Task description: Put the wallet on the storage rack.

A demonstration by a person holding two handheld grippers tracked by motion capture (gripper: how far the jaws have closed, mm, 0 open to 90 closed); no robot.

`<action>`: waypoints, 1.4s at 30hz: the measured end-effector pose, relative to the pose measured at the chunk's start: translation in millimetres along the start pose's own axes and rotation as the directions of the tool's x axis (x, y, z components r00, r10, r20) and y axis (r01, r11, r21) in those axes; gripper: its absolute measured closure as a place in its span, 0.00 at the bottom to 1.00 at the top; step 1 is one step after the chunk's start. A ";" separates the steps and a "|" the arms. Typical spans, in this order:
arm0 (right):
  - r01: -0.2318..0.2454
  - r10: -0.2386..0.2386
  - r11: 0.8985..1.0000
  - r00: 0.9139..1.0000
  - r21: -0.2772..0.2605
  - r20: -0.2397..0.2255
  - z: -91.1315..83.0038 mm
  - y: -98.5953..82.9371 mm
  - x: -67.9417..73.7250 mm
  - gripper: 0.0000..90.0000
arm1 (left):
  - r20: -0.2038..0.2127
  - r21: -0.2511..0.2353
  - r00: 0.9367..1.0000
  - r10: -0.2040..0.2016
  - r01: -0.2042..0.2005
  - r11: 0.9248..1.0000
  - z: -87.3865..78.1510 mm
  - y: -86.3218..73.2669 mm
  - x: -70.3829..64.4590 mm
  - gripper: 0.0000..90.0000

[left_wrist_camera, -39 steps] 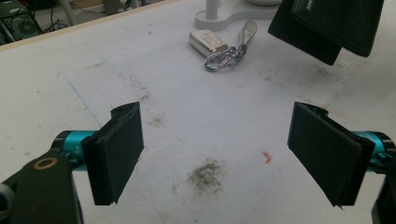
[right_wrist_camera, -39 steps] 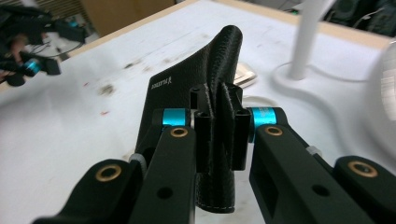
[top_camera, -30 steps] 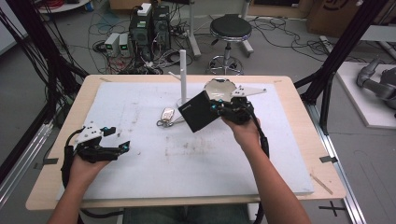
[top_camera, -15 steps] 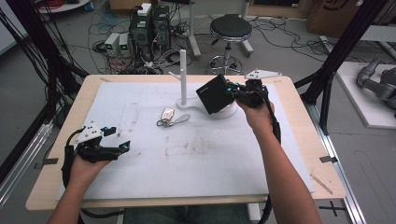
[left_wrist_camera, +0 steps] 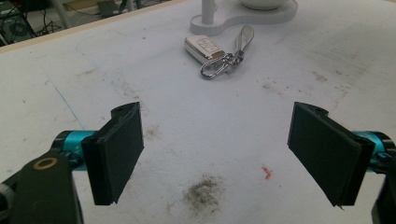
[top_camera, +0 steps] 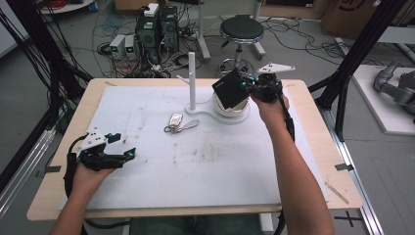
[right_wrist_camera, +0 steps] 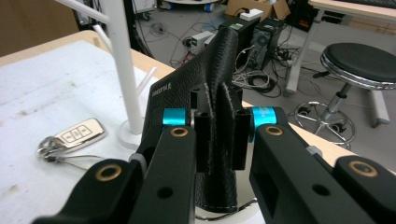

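Your right gripper had its jaws clamped on the edge of the black leather wallet, which hung tilted right over the white dish of the stand — so the drop was basically straight down. The wallet's long side ran up and away from the jaws. Your left gripper sat well apart near the counter's front edge, jaws wide apart, nothing in them, with the key fob ahead of it.
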State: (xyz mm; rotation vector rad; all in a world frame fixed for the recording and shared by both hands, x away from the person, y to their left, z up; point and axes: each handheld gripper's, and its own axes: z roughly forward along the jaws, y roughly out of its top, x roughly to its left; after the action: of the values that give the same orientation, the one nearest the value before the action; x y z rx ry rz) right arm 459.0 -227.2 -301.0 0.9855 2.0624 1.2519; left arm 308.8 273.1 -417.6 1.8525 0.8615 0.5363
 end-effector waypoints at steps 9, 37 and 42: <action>-0.004 0.003 1.000 0.999 0.018 0.036 10.3 -5.1 -8.6 0.94 | 0.000 0.002 1.000 -0.005 0.005 1.000 -0.7 -1.3 0.3 0.20; 0.038 -0.046 0.997 0.991 0.066 0.122 27.7 -16.1 -10.7 0.94 | 0.001 0.006 1.000 -0.002 0.002 1.000 -0.9 -2.4 -0.9 0.20; 0.049 -0.058 0.995 0.992 0.091 0.108 35.6 -18.2 -6.0 0.94 | 0.001 0.007 1.000 -0.001 0.001 1.000 -1.0 -2.0 -1.6 0.20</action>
State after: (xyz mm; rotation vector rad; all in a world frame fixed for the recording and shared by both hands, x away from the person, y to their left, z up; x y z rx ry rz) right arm 483.3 -219.3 -332.3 1.0086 2.0594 1.0632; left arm 306.4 273.0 -419.0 1.8581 0.8650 0.5326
